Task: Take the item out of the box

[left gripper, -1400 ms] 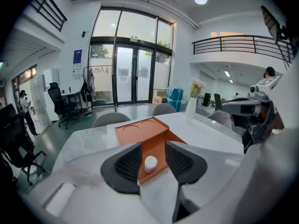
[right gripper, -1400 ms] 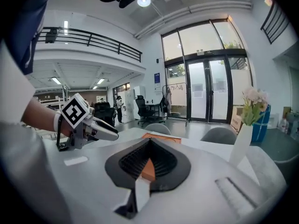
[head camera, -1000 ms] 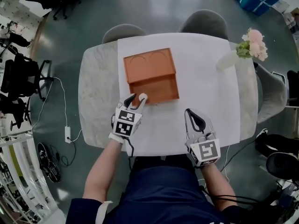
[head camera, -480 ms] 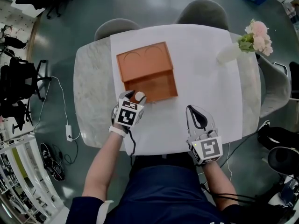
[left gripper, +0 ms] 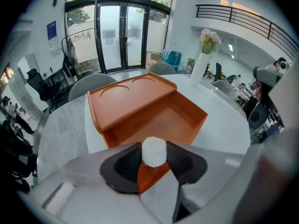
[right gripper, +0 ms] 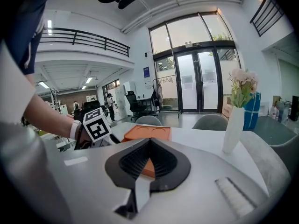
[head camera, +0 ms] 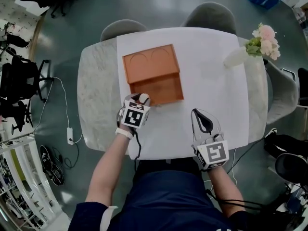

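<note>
Box (head camera: 153,76) sits left of centre on the white sheet (head camera: 214,90). A lid (left gripper: 131,99) roofs its far half. The near half is open from above, with walls at left, right and back. The left gripper (head camera: 138,99), clamped on a white item (left gripper: 153,151), fills the opening's near-left corner; the opening's right part is free. Wide bare sheet lies between box and vase (head camera: 236,57). The right gripper (head camera: 198,115), jaws together, is over the near sheet, well apart from the box. Two chairs (head camera: 211,18) stand behind the table's (head camera: 96,100) far edge.
</note>
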Demonstrator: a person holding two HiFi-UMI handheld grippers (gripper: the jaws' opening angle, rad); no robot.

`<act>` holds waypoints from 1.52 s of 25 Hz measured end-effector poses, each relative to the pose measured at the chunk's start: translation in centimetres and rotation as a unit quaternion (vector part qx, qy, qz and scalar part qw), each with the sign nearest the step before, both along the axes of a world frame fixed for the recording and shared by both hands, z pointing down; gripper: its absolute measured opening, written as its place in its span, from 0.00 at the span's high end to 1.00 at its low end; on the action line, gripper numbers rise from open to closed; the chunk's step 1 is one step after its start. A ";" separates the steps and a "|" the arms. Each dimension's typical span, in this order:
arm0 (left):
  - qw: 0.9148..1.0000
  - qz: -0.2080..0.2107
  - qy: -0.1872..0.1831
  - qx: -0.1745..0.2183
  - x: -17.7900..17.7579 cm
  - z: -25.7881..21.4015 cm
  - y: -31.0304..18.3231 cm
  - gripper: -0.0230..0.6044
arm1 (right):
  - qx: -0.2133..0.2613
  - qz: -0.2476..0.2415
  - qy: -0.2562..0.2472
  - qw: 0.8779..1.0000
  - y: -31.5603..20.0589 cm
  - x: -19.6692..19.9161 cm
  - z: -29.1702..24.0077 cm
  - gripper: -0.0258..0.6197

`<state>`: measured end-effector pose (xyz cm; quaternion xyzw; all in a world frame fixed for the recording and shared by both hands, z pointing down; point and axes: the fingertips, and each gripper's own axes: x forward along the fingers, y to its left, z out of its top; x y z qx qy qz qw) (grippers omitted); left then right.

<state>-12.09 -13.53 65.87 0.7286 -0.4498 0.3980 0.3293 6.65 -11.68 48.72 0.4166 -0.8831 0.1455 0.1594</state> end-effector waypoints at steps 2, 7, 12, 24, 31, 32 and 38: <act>1.000 -0.004 0.004 0.010 0.0 -0.9 0.1 0.69 | 0.000 -0.002 0.000 1.000 0.2 0.0 -0.2 0.96; 0.998 -0.015 0.018 0.053 -0.1 -4.3 0.4 0.69 | 0.008 -0.017 -0.001 1.000 0.8 -0.7 -1.0 0.96; 0.994 -0.030 0.039 0.102 -0.1 -8.5 1.2 0.69 | 0.016 -0.030 -0.002 0.999 1.7 -1.2 -2.2 0.96; 0.968 -0.161 0.110 0.158 -5.5 -14.1 6.9 0.69 | 0.024 -0.064 -0.011 0.998 3.4 -3.4 -3.7 0.96; 0.944 -0.216 0.152 0.200 -7.2 -17.6 10.3 0.69 | 0.034 -0.077 -0.022 0.996 3.8 -4.3 -5.8 0.96; 0.941 -0.220 0.156 0.205 -7.3 -18.0 10.7 0.69 | 0.037 -0.078 -0.024 0.996 3.9 -4.4 -6.1 0.96; 0.925 -0.245 0.173 0.234 -8.1 -20.1 13.0 0.69 | 0.044 -0.090 -0.033 0.994 4.0 -5.0 -7.3 0.96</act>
